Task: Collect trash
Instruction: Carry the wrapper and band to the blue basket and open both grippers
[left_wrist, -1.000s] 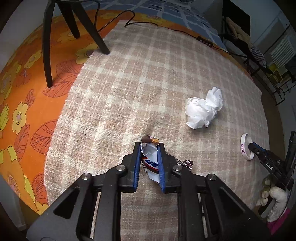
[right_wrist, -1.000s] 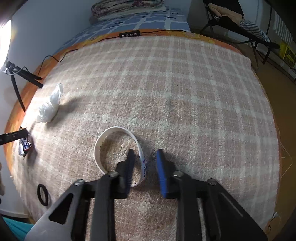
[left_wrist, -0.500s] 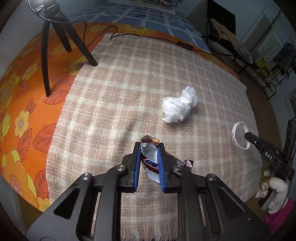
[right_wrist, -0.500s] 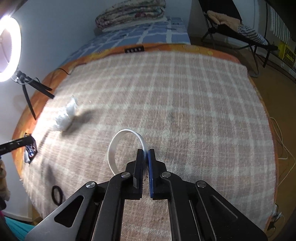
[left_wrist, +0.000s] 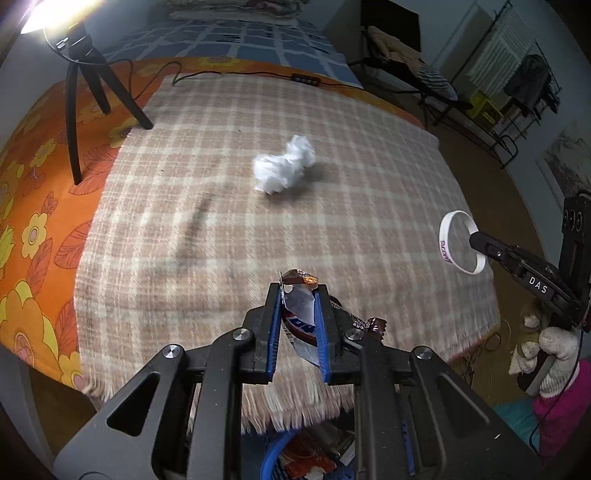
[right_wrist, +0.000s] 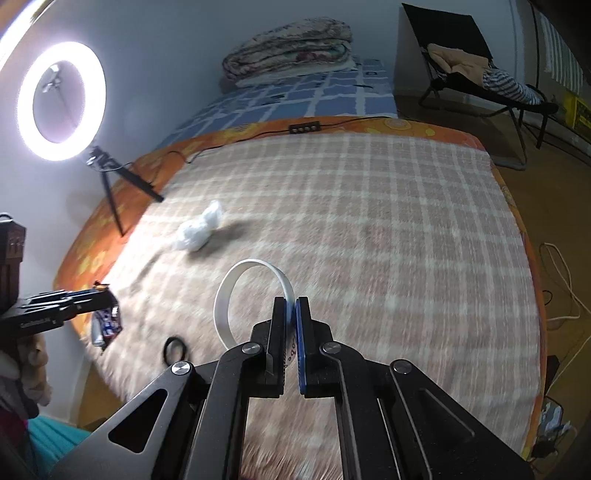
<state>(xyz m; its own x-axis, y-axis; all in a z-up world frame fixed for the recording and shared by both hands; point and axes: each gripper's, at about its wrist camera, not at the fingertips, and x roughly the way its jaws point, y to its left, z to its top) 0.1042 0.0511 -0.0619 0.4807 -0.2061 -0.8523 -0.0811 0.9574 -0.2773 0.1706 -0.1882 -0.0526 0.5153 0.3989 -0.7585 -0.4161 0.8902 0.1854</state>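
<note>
Beige-and-cream checked blanket (left_wrist: 229, 236) covers an orange flowered sheet (left_wrist: 33, 206) on a bed, with a lit ring light (right_wrist: 61, 101) on a black tripod (left_wrist: 92, 92) standing at the far left corner and a folded quilt (right_wrist: 288, 48) lying near the wall beyond. Below the blanket's fringed near edge, between the arms of the left tongs, a blue-rimmed container (left_wrist: 280, 450) shows only in part; something reddish-orange lies in it, too hidden to identify. The left gripper (left_wrist: 298, 295) is pinched narrow on a crumpled candy wrapper (left_wrist: 301, 317), brown, white and blue, which juts above the fingertips and out to the right, held clear of the blanket. The right gripper (right_wrist: 291, 306) is closed tight on a white wristband (right_wrist: 236, 291), gripping one side of the loop so that the rest arcs up and to the left of the pads, off the blanket. A crumpled white tissue (left_wrist: 284, 164) lies on the blanket, well apart from both tongs, farther up the bed. A small black ring (right_wrist: 173, 349) lies near the blanket's near edge, just left of the right tongs. A gloved hand (left_wrist: 550, 362) holds the right tool's handle.
</note>
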